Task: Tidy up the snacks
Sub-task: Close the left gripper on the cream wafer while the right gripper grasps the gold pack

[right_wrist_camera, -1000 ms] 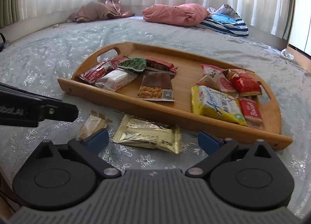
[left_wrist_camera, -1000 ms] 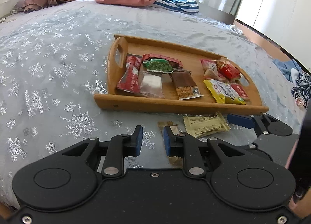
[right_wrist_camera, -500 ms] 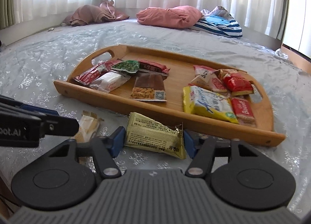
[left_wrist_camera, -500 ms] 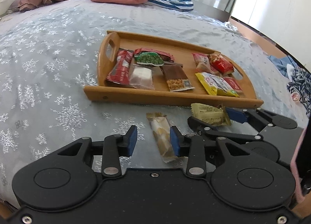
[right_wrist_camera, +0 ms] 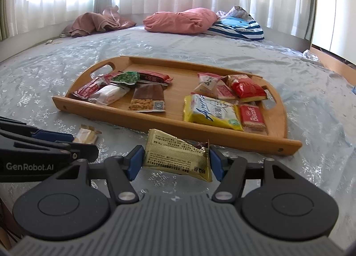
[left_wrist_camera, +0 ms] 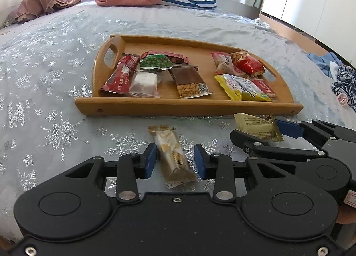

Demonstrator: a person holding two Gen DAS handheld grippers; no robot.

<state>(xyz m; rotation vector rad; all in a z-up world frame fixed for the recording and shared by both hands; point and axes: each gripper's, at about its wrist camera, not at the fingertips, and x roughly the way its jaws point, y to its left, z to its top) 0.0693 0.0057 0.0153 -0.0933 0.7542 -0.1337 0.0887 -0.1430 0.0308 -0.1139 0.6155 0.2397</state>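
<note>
A: Bed with snowflake cover (left_wrist_camera: 55,78), wooden tray (left_wrist_camera: 187,107) mid-bed, already stocked with snacks. Two packets lie outside it, near its front rim.

B: Left first?

A: Left gripper (left_wrist_camera: 175,160) straddles the tan wafer bar (left_wrist_camera: 171,156). Jaws opened from nearly shut, then narrowed slightly; there's a gap on the right pad, left side maybe touching, hard to tell. Not gripped.

B: Right?

A: Right gripper (right_wrist_camera: 175,162) has closed from wide open onto the gold packet (right_wrist_camera: 178,156), pads pressing on both ends.

B: Risks?

A: Gold wrapper is crinkly and pinched at its ends, so it could buckle and slip out. The wafer could skid if only one pad reaches it.
</note>
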